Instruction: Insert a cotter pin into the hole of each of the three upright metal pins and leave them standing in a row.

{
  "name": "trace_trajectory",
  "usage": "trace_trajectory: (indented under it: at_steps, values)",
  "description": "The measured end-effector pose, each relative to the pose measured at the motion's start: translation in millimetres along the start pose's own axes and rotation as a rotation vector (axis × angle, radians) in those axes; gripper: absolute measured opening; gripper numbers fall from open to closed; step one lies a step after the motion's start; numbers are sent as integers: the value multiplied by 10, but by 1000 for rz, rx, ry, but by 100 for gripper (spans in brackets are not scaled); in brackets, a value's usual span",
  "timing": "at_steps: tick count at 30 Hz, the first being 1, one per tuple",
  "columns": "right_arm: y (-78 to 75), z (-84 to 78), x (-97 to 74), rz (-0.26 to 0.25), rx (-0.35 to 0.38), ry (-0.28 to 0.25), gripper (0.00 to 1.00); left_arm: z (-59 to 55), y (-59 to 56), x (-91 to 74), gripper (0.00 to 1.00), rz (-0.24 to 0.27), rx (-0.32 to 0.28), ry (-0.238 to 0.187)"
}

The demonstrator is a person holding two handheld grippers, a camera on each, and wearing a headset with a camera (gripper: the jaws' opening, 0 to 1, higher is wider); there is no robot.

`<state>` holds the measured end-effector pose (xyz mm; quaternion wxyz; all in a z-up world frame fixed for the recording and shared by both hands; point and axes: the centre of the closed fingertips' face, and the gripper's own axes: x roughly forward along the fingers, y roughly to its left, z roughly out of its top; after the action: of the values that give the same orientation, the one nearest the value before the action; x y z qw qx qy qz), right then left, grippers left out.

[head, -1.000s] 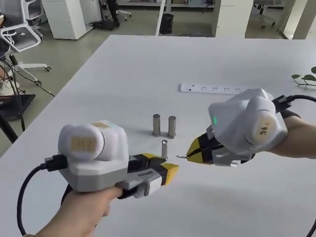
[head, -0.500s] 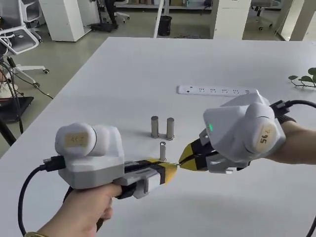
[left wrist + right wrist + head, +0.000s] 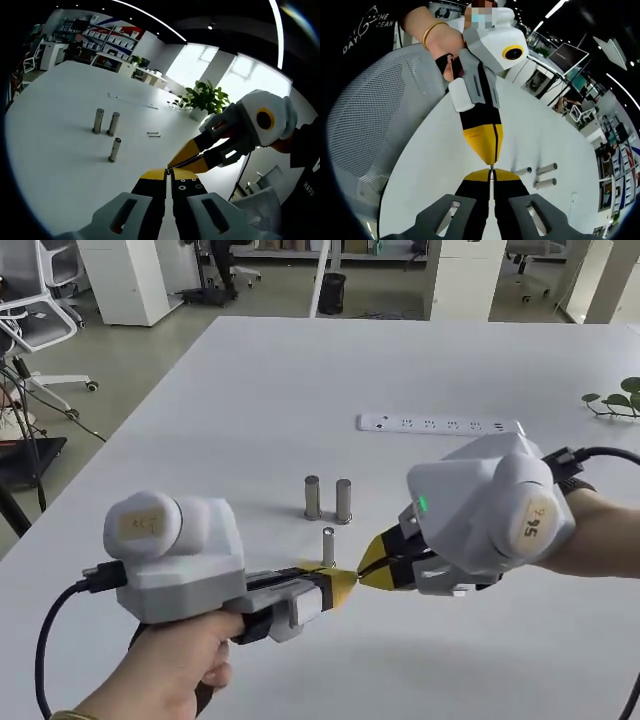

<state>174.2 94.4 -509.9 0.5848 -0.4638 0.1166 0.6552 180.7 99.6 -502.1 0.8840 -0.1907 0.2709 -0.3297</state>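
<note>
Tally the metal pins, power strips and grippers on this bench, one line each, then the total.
metal pins: 3
power strip: 1
grippers: 2
total: 6

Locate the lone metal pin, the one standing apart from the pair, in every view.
Head view: lone pin near the centre, just below the pair.
Left gripper view: left of centre, below and right of the pair.
Right gripper view: lower right of centre, lying sideways in the picture, left of the pair.
Shared landmark: the pair of pins, also seen at and.
</note>
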Motion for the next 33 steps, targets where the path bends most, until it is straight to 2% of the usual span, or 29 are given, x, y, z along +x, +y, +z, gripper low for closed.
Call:
trace_trajectory:
  at_steps: [16,20,24,27,30,33]
  values:
    - [4,18,0,-21,19,-18,0,-1,-11,-21,0,-6,33,-3]
    - [18,22,0,-20,35,-26,0,-10,-22,-25,0,-11,64,13]
    - [9,24,-13,-24,77,-44,0,6,-34,-26,0,-11,98,14]
    - [9,12,-24,-24,81,-49,0,8,-35,-30,0,-8,114,17]
    - [27,-12,-39,-13,131,-64,0,-14,-16,-45,0,-2,149,32]
    - [98,-24,-48,30,221,-96,0,-25,-5,-67,0,-4,178,38]
